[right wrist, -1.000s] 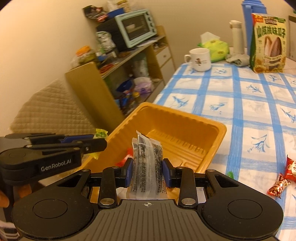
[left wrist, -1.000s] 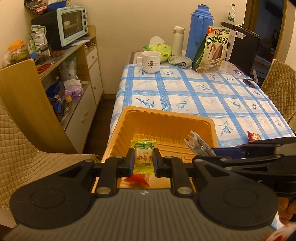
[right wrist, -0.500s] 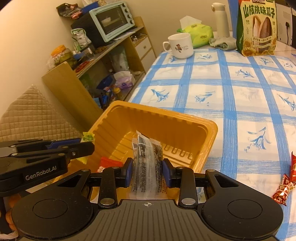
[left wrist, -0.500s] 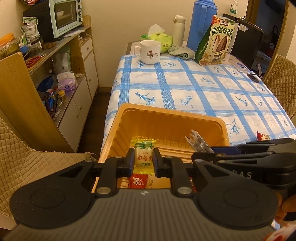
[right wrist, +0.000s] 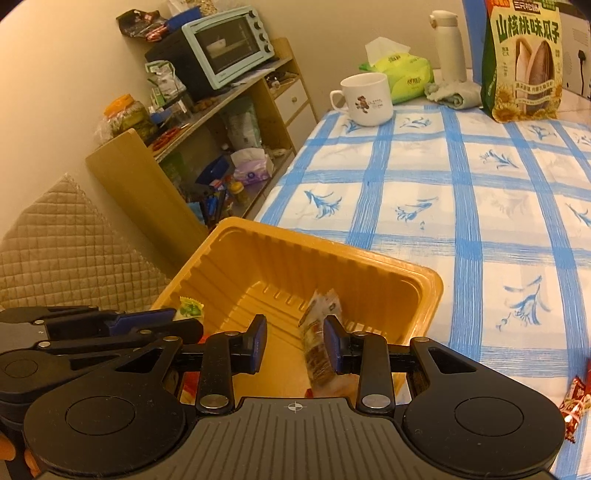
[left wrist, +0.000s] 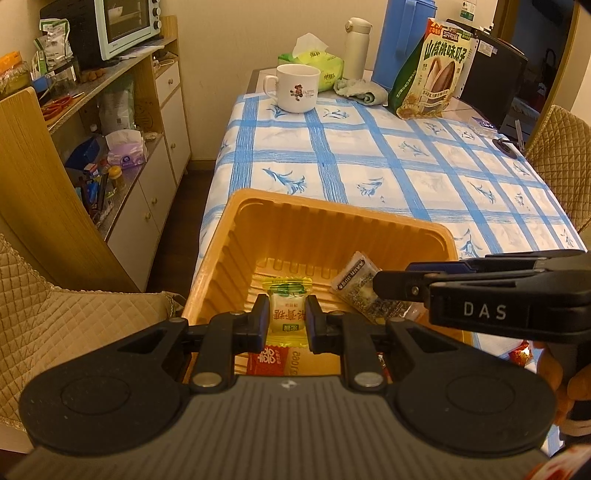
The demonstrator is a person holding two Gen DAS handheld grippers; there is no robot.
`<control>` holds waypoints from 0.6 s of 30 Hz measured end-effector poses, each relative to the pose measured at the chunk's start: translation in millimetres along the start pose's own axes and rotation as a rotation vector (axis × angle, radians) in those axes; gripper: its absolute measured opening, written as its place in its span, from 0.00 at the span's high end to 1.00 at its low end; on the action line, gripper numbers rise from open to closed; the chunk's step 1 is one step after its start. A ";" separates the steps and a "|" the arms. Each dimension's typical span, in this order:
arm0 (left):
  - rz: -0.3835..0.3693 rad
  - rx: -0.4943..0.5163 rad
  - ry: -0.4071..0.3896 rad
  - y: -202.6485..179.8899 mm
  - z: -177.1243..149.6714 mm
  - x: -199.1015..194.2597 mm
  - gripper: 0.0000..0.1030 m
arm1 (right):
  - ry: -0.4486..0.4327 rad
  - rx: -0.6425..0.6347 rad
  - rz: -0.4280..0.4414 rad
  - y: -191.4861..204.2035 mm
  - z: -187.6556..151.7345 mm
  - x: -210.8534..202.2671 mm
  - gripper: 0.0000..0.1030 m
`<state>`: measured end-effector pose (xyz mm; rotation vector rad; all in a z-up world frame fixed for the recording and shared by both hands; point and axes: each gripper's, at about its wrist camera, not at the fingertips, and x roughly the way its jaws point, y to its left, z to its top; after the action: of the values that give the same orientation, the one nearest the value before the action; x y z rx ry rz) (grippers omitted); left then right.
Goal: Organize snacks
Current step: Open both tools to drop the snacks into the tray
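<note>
Candy (left wrist: pixel 287 313) in left tongs (left wrist: pixel 287 325) — over tray (left wrist: pixel 321 218)

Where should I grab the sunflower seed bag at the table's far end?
Probably the flat sealed top of the sunflower seed bag, coming down from above and pinching across its thickness: it stands upright, and its body looks too wide to span.

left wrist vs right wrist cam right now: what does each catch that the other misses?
Left wrist only: the left gripper shut on a green-and-yellow candy, printed face visible; a red packet under it; a quilted chair at the table's far side.

Right wrist only: the right gripper with jaws apart, a clear snack packet against one finger only; bags beside the toaster oven's top.

Both: orange tray, white mug, sunflower seed bag, toaster oven.
</note>
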<state>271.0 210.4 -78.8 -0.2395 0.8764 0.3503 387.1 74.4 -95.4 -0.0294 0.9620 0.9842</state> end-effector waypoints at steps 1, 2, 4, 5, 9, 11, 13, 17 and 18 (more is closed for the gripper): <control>-0.002 0.000 0.001 -0.1 0.1 0.4 0.82 | 0.004 -0.003 -0.001 0.0 -0.1 -0.1 0.66; -0.003 -0.001 0.001 -0.5 0.2 0.7 0.82 | 0.006 -0.006 -0.001 -0.2 -0.1 0.3 0.66; -0.006 -0.001 0.001 -1.1 1.0 1.6 0.82 | 0.006 -0.009 -0.004 -0.4 -0.7 0.0 0.66; -0.006 0.000 0.000 -1.6 1.7 2.0 0.82 | 0.007 -0.010 -0.005 -0.5 -0.7 -0.2 0.66; -0.013 0.001 -0.005 -4.1 4.7 4.2 0.82 | 0.003 -0.010 -0.008 -1.5 -0.6 -1.9 0.66; -0.018 0.004 -0.010 -5.6 6.2 4.4 0.82 | 0.001 -0.012 -0.007 -2.0 -0.3 -3.4 0.66; -0.018 0.001 -0.018 -5.7 7.1 4.0 0.82 | -0.001 -0.016 -0.006 -1.9 0.4 -5.2 0.66; -0.013 -0.002 -0.023 -6.0 6.6 1.7 0.77 | -0.005 -0.031 -0.006 0.3 0.2 -10.1 0.66; -0.010 -0.005 -0.023 -5.3 5.7 0.4 0.75 | -0.005 -0.036 -0.005 0.9 0.1 -11.1 0.66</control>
<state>277.4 207.5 -75.3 -0.2441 0.8513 0.3456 384.3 67.3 -87.2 -0.0594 0.9387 0.9968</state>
